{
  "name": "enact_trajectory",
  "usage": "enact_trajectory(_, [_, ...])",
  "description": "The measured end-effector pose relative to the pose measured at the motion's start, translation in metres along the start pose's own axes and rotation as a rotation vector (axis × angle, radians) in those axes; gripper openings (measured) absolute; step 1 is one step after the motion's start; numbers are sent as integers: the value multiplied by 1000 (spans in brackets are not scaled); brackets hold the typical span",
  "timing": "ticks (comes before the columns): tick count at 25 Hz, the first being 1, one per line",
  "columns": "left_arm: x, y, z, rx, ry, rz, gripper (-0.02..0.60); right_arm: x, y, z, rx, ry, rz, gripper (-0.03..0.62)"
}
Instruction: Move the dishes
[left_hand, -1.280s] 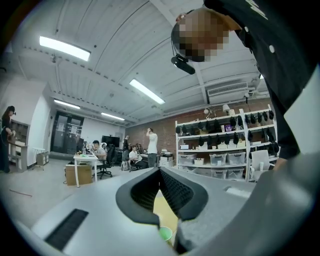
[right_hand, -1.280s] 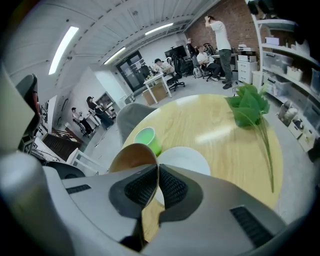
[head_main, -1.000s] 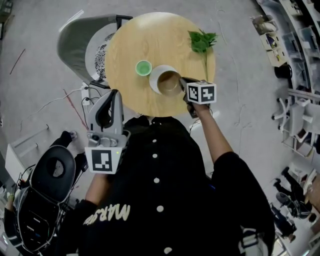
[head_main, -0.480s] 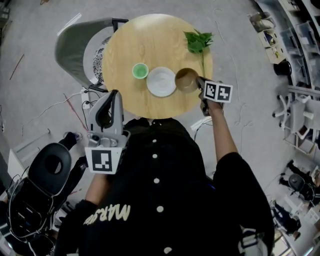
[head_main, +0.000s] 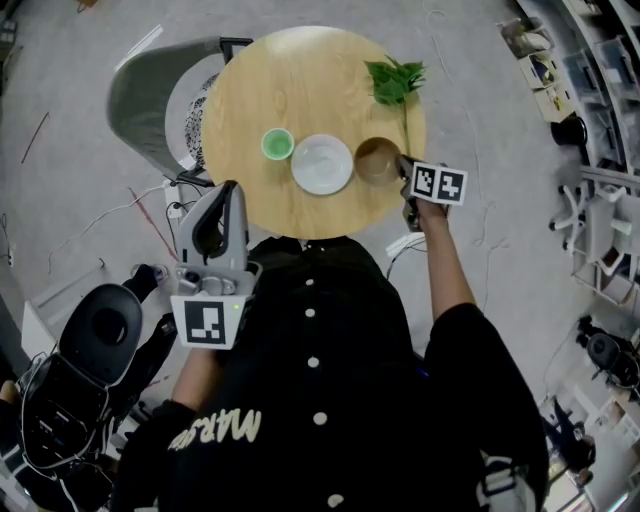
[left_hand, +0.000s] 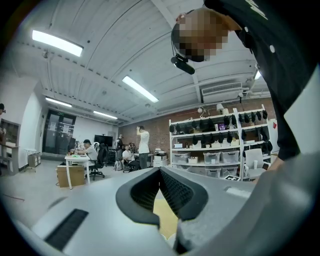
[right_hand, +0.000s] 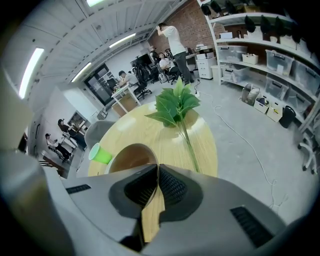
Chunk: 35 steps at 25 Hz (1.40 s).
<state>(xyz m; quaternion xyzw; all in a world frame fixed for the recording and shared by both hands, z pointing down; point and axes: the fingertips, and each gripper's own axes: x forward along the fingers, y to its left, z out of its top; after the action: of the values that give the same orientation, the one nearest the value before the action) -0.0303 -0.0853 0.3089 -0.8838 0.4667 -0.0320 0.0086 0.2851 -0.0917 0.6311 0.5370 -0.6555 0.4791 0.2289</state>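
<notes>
A brown bowl (head_main: 376, 160) rests on the round wooden table (head_main: 300, 80) at its right front. My right gripper (head_main: 402, 170) is shut on the bowl's near rim; in the right gripper view the brown bowl (right_hand: 131, 157) has its rim pinched between the jaws of my right gripper (right_hand: 156, 184). A white plate (head_main: 322, 164) lies left of the bowl, and a small green cup (head_main: 278, 144) stands left of the plate. My left gripper (head_main: 222, 225) is held off the table near the person's body, jaws pressed together on nothing (left_hand: 160, 187).
A green leafy sprig (head_main: 397, 82) lies on the table's right side, behind the bowl. A grey chair (head_main: 150, 95) stands at the table's left. Cables and a black chair (head_main: 100, 345) are on the floor at left. Shelving (head_main: 600, 60) lines the right.
The right gripper carried the brown bowl off the white plate and to the right, setting it beside the plate. The left gripper stayed put.
</notes>
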Motion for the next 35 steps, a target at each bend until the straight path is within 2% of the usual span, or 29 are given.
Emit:
enact_trajectory(23, [30,-8,-15,-10,45,-26,3,31,-25,-24,49,45,-13,18])
enact_trajectory(35, [26,-2,-23,-10,36,-23,3,41,-26,-29,-6,48,-46,34])
